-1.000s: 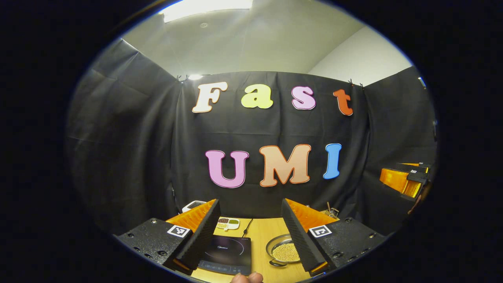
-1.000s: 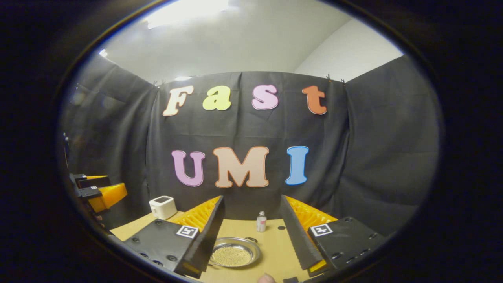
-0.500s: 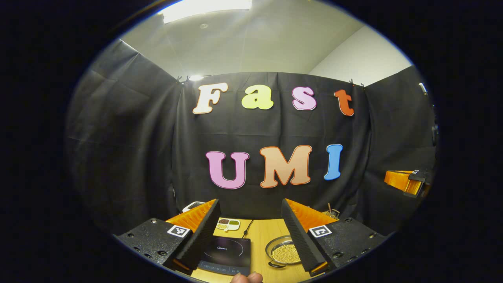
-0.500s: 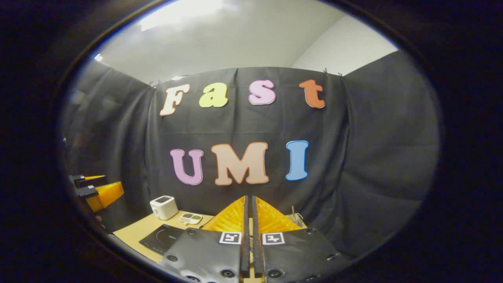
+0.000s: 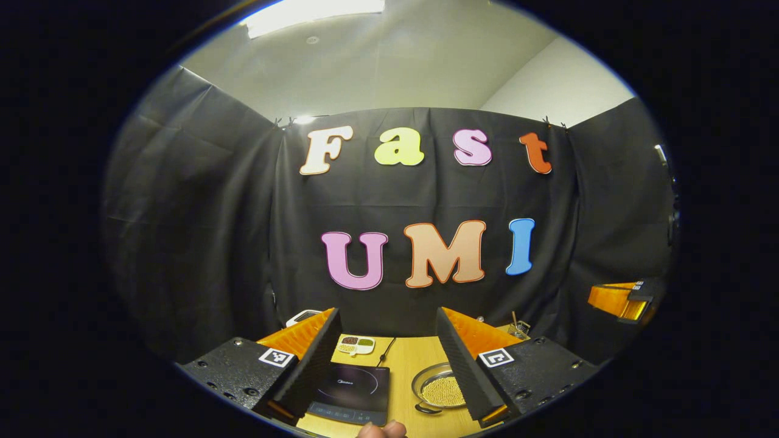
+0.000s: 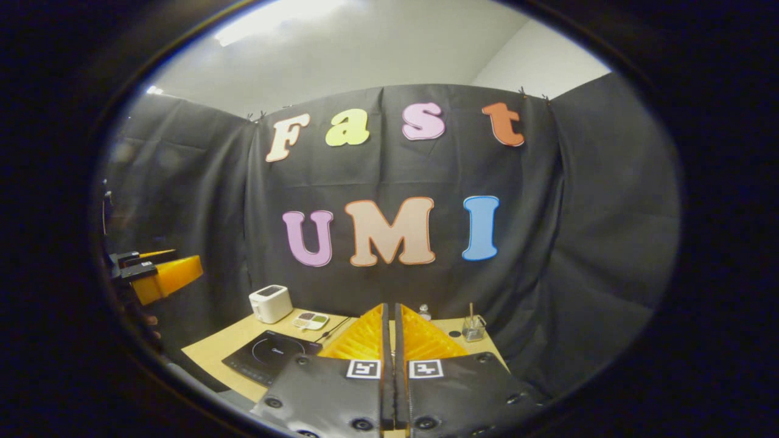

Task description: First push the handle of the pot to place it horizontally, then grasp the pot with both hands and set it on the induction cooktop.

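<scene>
Since a second ago: right gripper (image 6: 389,340) swung rightward and tilted up, fingers closed together on nothing; left gripper (image 5: 387,359) nearly unmoved, fingers spread wide, empty. Pot (image 5: 439,387), shallow steel, filled with pale beads, resting on desk (image 5: 414,359) near front edge, just right of induction cooktop (image 5: 353,392), partly behind left gripper's right finger. Pot's dark handle (image 5: 428,409) at near rim, pointing toward front edge, long axis apparently not yet crosswise. Right gripper seen farther right and raised (image 5: 621,298). Closed fingers judged suited to pushing the handle sideways; left gripper seemingly nearer the pot. Cooktop bare.
</scene>
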The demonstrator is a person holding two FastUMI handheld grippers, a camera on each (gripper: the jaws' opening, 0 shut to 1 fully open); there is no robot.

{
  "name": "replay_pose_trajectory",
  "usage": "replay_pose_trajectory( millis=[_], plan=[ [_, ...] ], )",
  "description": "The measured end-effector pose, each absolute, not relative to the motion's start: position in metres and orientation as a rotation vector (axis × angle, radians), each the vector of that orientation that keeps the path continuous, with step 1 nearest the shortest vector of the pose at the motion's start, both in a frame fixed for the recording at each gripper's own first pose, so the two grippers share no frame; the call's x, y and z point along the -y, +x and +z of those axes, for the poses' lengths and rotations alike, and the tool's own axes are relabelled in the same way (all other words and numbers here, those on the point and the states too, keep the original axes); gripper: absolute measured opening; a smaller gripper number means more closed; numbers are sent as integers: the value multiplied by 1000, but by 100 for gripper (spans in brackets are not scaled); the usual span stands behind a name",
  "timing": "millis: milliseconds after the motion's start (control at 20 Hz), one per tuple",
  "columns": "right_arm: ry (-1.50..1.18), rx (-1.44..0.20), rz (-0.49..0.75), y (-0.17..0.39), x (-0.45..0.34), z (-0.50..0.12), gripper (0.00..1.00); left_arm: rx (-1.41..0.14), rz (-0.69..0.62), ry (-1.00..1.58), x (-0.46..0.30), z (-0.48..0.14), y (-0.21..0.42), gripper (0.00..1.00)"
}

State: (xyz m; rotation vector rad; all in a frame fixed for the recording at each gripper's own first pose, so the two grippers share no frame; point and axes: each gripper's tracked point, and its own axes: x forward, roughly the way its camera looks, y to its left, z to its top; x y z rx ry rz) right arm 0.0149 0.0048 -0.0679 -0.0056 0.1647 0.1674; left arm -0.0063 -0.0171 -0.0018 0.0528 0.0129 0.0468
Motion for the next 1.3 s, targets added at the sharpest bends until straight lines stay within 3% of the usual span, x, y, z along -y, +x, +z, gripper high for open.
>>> replay_pose_trajectory(
  millis=[150,300,450,700,850,900,950,1000,1150,1300],
  plan=[
    [4,-233,163,17,-17,-97,3,-9,39,51,4,-11,4,90],
    [-29,-287,164,22,-41,-125,3,-44,34,9,-22,-33,24,94],
    [6,-344,120,35,-69,-154,2,-51,-6,19,-53,-48,59,91],
    [-10,-509,18,44,-107,-236,2,-63,-108,22,-95,-76,114,94],
    [-14,-600,-57,41,-113,-281,3,-82,-196,21,-97,-95,138,91],
    [-14,-632,-85,40,-112,-298,3,-93,-230,11,-94,-102,145,94],
    [-7,-676,-106,35,-112,-315,3,-105,-260,5,-91,-106,150,91],
    [6,-713,-119,30,-114,-333,3,-112,-280,5,-90,-111,154,94],
    [36,-788,-165,18,-111,-374,2,-113,-333,-11,-83,-119,166,91],
    [93,-865,-216,9,-109,-413,3,-138,-373,-28,-76,-131,170,94]
  ],
)
